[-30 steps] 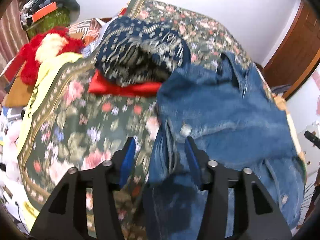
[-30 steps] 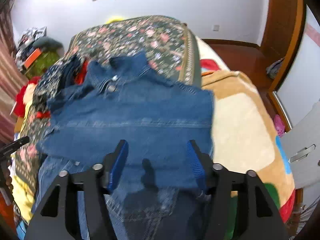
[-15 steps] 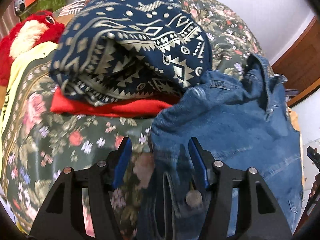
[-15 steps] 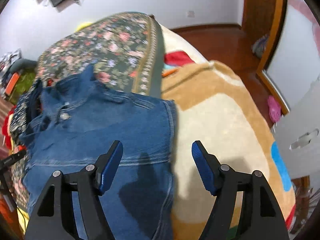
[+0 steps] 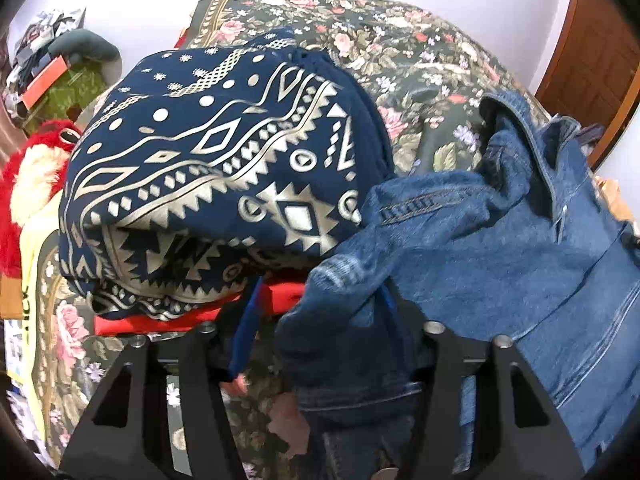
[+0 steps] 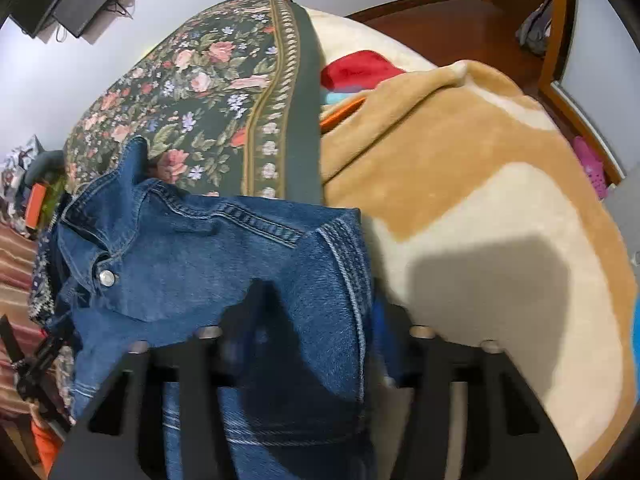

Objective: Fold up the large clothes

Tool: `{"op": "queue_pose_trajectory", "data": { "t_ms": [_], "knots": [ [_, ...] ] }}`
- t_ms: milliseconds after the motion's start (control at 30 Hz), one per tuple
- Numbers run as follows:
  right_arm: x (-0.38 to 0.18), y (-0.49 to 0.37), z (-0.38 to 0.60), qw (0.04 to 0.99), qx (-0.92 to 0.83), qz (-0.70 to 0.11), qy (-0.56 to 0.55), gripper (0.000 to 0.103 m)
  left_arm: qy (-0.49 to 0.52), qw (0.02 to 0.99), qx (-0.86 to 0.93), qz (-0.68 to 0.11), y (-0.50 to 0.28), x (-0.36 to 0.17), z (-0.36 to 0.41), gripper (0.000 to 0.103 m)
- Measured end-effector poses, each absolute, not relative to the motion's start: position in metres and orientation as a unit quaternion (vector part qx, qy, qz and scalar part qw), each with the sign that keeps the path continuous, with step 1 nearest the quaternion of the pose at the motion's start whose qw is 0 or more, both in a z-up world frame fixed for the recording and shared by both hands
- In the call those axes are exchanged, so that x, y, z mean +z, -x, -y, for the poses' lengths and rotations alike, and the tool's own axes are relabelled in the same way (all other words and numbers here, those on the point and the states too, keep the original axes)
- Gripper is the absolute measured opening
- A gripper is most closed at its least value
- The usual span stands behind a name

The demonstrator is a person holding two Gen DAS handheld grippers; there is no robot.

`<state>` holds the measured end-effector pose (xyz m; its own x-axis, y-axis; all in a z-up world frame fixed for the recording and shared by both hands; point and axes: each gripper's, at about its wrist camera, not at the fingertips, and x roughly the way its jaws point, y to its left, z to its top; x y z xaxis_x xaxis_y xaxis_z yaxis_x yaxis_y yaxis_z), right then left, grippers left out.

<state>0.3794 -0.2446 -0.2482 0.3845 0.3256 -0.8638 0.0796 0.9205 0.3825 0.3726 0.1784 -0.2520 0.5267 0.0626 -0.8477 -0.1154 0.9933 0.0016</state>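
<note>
A blue denim jacket [image 5: 500,248] lies on a flowered bedspread [image 5: 400,40]; its collar and a metal snap show in the right wrist view [image 6: 192,256]. My left gripper [image 5: 320,312] is open around the jacket's left shoulder corner, with denim bunched between the blue pads. My right gripper [image 6: 304,332] is open around the jacket's right shoulder corner, and the denim lies over and hides its fingertips.
A folded navy patterned garment [image 5: 224,176] on a red one [image 5: 192,320] sits just left of the jacket. A red plush toy [image 5: 28,184] lies far left. A tan and cream blanket [image 6: 480,208] lies right of the jacket. A wooden door [image 5: 592,60] stands at the right.
Both grippers have moved forward and down onto the jacket's shoulder corners. Denim now lies between the pads of each; before it lay ahead of them.
</note>
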Motion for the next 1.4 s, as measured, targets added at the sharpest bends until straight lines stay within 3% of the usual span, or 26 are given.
{"op": "queue_pose_trajectory", "data": {
  "t_ms": [67, 167, 267, 567, 900, 1133, 1400],
  "knots": [
    [-0.246, -0.376, 0.244, 0.814, 0.075, -0.546, -0.183, 0.019, 0.047, 0.874, 0.049, -0.481, -0.373, -0.249, -0.180, 0.031],
    [-0.234, -0.369, 0.242, 0.828, 0.084, -0.527, -0.170, 0.012, 0.037, 0.875, 0.052, -0.480, -0.370, -0.242, -0.171, 0.017],
    [-0.212, -0.364, 0.231, 0.848, 0.094, -0.503, -0.137, 0.010, 0.022, 0.881, 0.053, -0.470, -0.365, -0.228, -0.158, 0.011],
    [-0.145, -0.363, 0.215, 0.885, 0.127, -0.436, -0.102, 0.008, 0.018, 0.914, 0.047, -0.402, -0.348, -0.146, -0.149, 0.009],
    [-0.104, -0.388, 0.186, 0.906, 0.156, -0.381, -0.098, 0.008, 0.058, 0.927, 0.028, -0.370, -0.371, -0.103, -0.164, 0.009],
    [-0.122, -0.433, 0.178, 0.905, 0.127, -0.394, -0.094, 0.008, 0.095, 0.917, 0.052, -0.385, -0.418, -0.121, -0.200, 0.009],
    [-0.176, -0.481, 0.186, 0.876, 0.093, -0.460, -0.108, 0.008, 0.122, 0.892, 0.090, -0.425, -0.469, -0.176, -0.245, 0.010]
  ]
}}
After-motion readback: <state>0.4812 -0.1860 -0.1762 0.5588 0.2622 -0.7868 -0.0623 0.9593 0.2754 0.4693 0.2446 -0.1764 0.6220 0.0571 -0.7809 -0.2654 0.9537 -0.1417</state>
